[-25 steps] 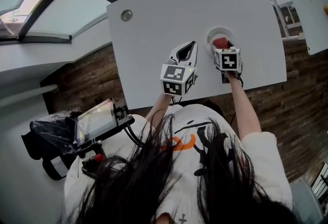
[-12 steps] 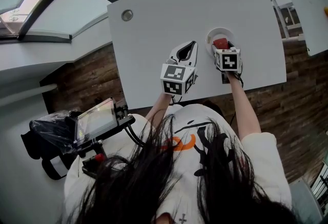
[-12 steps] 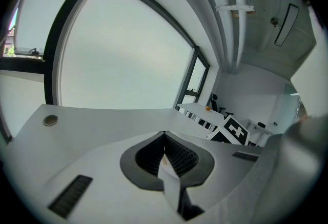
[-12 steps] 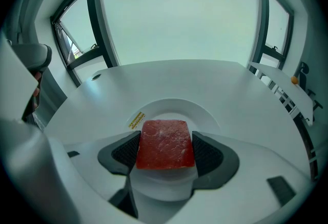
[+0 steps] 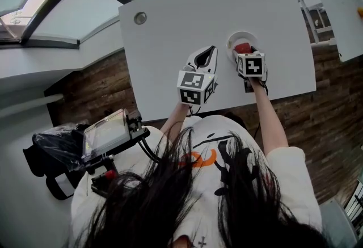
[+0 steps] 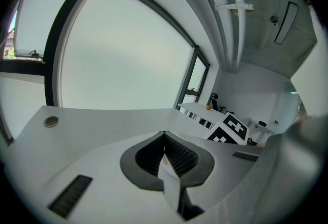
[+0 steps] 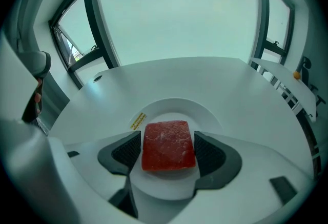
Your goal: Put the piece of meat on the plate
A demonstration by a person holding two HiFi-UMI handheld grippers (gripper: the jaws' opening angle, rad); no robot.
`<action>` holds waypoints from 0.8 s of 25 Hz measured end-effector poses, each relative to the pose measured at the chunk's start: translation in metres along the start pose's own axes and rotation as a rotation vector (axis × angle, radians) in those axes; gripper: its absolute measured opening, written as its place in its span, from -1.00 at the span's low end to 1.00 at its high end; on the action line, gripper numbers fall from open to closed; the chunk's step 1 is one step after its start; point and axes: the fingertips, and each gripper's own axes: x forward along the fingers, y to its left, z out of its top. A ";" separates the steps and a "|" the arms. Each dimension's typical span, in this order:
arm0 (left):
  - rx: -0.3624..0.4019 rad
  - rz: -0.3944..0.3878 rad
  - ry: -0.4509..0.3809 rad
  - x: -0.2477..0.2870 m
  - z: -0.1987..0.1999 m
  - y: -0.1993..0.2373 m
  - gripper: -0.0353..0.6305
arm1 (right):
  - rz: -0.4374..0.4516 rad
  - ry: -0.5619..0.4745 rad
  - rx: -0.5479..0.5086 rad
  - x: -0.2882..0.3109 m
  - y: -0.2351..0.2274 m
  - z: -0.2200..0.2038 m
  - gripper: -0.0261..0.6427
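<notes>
The red slab of meat lies flat over the white plate, held between the dark pads of my right gripper, which is shut on its two sides. From the head view the meat shows as a red patch at the near edge of the plate, just ahead of the right gripper. My left gripper hovers to the left of the plate above the table, shut and holding nothing; its pads meet at the tips.
The white table has a round metal grommet at its far left. A yellow sticker sits on the plate's left rim. A second white table stands to the right. A tablet rig is below left.
</notes>
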 end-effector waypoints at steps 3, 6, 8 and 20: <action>0.006 -0.001 0.000 0.000 0.000 0.000 -0.88 | 0.038 -0.018 0.070 0.002 -0.002 0.000 0.02; 0.003 0.000 0.004 0.001 0.000 0.002 -0.88 | 0.040 -0.044 0.146 -0.012 -0.007 0.009 0.02; 0.006 0.000 0.003 0.002 0.002 -0.002 -0.88 | 0.046 -0.069 0.206 -0.024 -0.014 0.011 0.02; 0.055 -0.025 -0.004 0.000 -0.001 -0.062 -0.88 | 0.153 -0.337 0.474 -0.118 -0.029 0.011 -0.24</action>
